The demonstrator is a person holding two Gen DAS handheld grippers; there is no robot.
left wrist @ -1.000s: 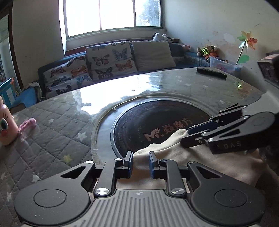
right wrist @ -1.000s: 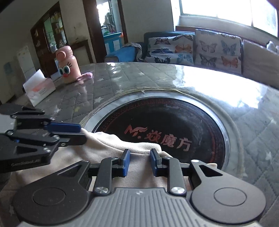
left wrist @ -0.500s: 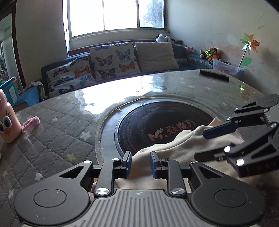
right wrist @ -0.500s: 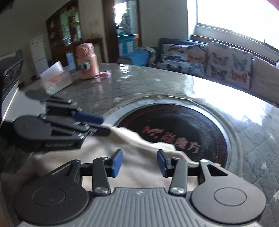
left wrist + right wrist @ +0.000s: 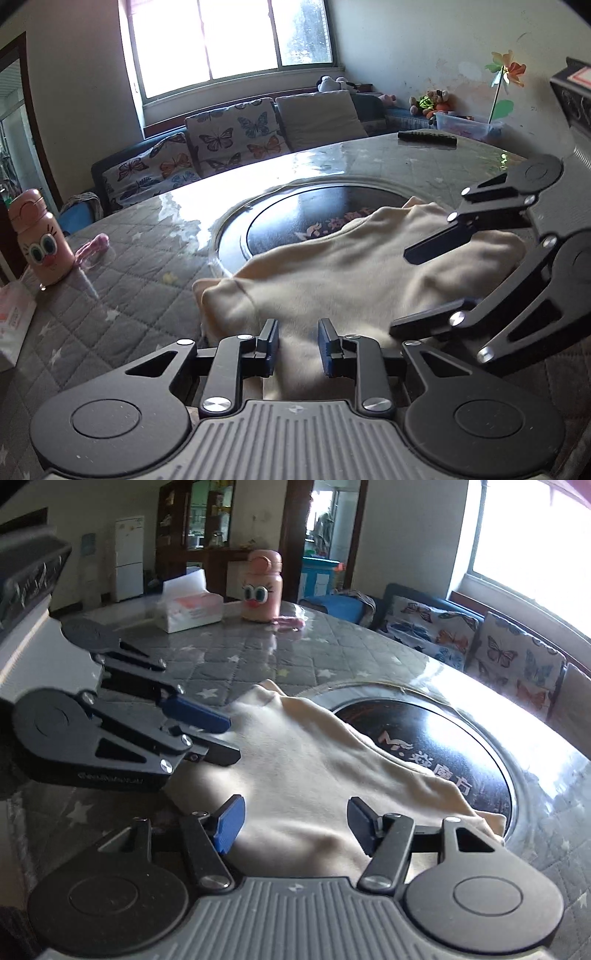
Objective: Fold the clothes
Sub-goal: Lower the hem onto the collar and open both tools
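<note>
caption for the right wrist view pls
Right tongs opening above a cream garment on the table, left tongs alongside.

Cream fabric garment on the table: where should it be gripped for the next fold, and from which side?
Judging by its pose, grip the cream fabric garment at its bunched left corner, coming from the near edge; that corner stands raised off the quilted grey table cover.

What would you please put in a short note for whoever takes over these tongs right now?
Left tongs: jaws a little apart, over the near edge of the cream garment; no clear grip.
Right tongs: jaws opening, cloth below them, not pinched.
The garment lies bunched on the quilted table, partly over the black round plate.
Done: no neat fold shows.
Left: smooth it out, fold, square up.
</note>
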